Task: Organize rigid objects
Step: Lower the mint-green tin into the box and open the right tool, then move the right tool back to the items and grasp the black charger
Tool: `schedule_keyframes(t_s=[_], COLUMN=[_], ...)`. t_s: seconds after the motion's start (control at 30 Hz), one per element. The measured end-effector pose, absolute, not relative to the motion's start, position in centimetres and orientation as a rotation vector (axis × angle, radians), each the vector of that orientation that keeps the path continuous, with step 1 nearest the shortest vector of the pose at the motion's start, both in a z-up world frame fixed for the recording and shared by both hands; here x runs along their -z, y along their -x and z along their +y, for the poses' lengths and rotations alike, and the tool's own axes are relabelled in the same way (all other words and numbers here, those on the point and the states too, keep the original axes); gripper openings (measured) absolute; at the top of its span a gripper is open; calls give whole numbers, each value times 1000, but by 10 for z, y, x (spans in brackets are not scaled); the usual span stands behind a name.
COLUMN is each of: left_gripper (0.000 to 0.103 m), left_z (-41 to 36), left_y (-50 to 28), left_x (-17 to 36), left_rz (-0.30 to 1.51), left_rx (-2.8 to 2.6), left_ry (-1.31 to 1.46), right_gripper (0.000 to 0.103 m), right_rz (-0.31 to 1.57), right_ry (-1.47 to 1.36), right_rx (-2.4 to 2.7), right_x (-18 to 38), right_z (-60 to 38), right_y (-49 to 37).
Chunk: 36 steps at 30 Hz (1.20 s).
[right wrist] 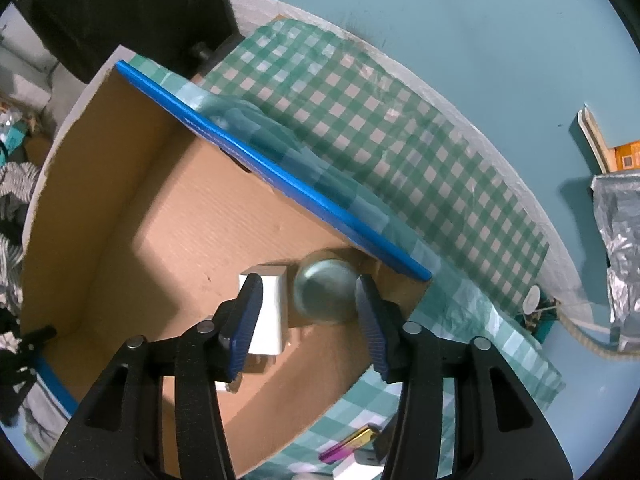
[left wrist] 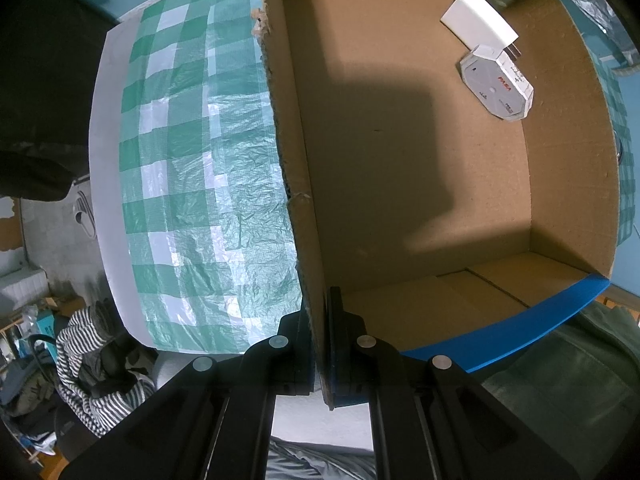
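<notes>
Left hand-held gripper [left wrist: 320,344] clamped on cardboard box [left wrist: 298,216] wall, right hand-held gripper [right wrist: 310,312] open

left gripper [left wrist: 320,344] | black arms, silver rivets | blue fingers [right wrist: 248,320]

Lighting moderate, cool-toned. A hard shadow falls across the cardboard box [left wrist: 420,152] floor. Glare on the checked tablecloth [left wrist: 188,184]. Strong fisheye bending, dark corners; slight blur throughout.

Table cover: green-and-white checked plastic cloth [left wrist: 180,152], crinkled.
Floor, left view: striped black-and-white garment [left wrist: 88,364], heaped.
Far right, right view: crumpled silver foil sheet [right wrist: 618,248].
</notes>
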<state>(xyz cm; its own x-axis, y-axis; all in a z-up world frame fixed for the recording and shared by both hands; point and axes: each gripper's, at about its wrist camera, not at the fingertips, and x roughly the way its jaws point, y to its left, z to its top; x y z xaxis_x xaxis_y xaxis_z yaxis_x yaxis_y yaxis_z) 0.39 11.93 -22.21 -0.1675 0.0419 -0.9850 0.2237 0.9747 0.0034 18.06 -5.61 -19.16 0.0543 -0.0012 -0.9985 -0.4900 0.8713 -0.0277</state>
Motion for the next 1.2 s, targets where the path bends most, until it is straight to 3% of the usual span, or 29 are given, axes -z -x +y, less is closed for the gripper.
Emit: schedule_keyframes(t_s=[0.53, 1.2], left_gripper=[5, 5], left_z=[113, 108], left_y=[-5, -7], left_x=[220, 217], left_rz=[1733, 1732], left_rx=[166, 169], left_ry=[-213, -226], right_gripper=[54, 54], right_rz=[1440, 1472], right_ry=[353, 245], right_rx=[-389, -234], right_x=[149, 121], right_z=[-74, -188], right_y=[-167, -116])
